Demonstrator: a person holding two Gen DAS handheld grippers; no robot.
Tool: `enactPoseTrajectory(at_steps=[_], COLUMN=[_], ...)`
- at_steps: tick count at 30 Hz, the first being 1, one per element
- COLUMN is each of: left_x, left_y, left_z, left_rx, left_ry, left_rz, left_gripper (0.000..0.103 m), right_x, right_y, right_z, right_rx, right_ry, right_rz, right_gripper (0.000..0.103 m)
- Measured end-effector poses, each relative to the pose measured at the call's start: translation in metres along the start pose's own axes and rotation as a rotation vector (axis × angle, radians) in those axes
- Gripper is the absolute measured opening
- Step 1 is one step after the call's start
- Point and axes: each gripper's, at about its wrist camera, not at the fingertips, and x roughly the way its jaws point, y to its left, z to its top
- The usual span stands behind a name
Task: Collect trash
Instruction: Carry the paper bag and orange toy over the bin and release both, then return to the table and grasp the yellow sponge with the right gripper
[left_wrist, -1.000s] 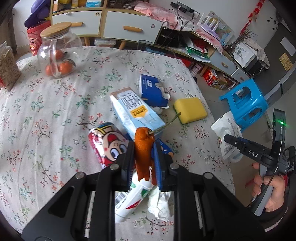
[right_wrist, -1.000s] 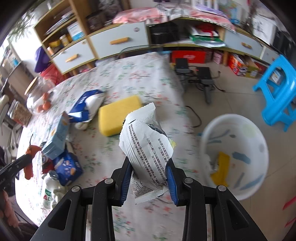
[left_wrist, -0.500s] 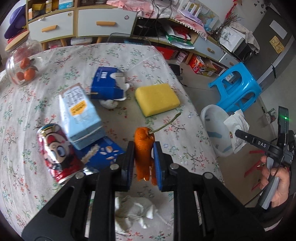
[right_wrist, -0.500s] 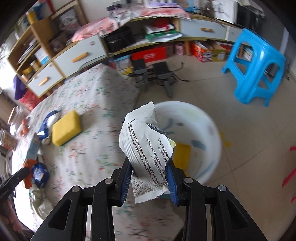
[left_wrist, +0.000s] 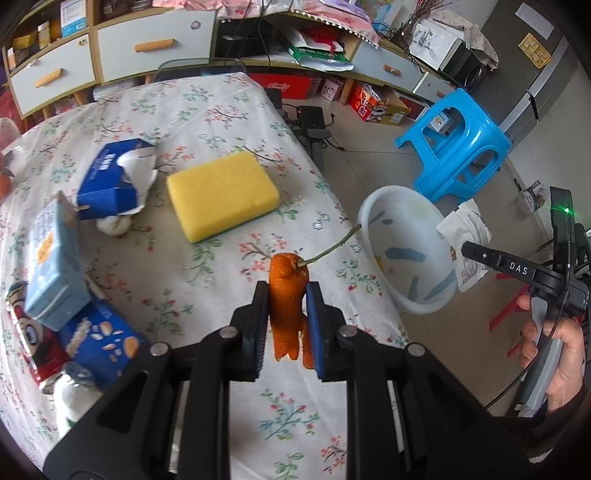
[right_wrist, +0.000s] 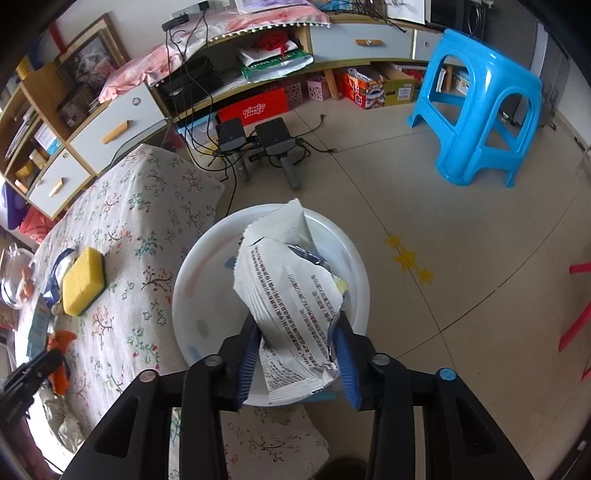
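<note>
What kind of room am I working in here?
Most likely a lived-in home living room: a floral-cloth table, a cluttered low drawer cabinet with cables, and a blue plastic stool on tiled floor.

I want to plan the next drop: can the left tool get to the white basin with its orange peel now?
Probably yes. The left tool holds the peel over the table edge, with the basin just beyond, but the right tool and its wrapper hang over it.
</note>
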Motion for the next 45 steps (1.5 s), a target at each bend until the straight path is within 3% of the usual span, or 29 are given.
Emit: enactPoseTrajectory(at_steps=[3,18,28,29,32,39,45], left_x=[0.012,0.055,0.067,0.067,0.063,0.046,0.024], left_y=[-0.013,-0.085,-0.103,-0.104,-0.108,-0.104,-0.089], left_z=[0.005,0.03,0.037,0.038,0.039,0.036,0.03], left_rx=[0.001,0.102,0.136,0.145,0.164,0.207,0.212], left_ry=[0.015,0.047,0.046,0.045,0.024,-0.004,-0.018], left_rz=[-0.017,-0.076,-0.089,-0.093,-0.062,-0.023,0.01], left_gripper=[0.022,0.022,0.022,0.028,0.064,0.081,0.088], right_x=[-0.004,-0.031,-0.04,-0.041,-0.043,-0.047,-0.052], right_y=[-0.006,-0.053,-0.074,-0.075,-0.076,-0.075,-0.067], right_z=[0.001,-0.012,-0.014,-0.015,-0.016,-0.017,-0.021], right_rx=[0.012,0.022,0.061,0.063,0.067,0.076,0.061], right_ry=[-0.01,-0.042,-0.057,-0.058,-0.062,-0.072,-0.083], right_rz=[0.003,-0.002,0.001,0.001,0.002,0.002,0.004], right_gripper=[0.063,0.067,0.068,0.068,0.068,0.069,0.071])
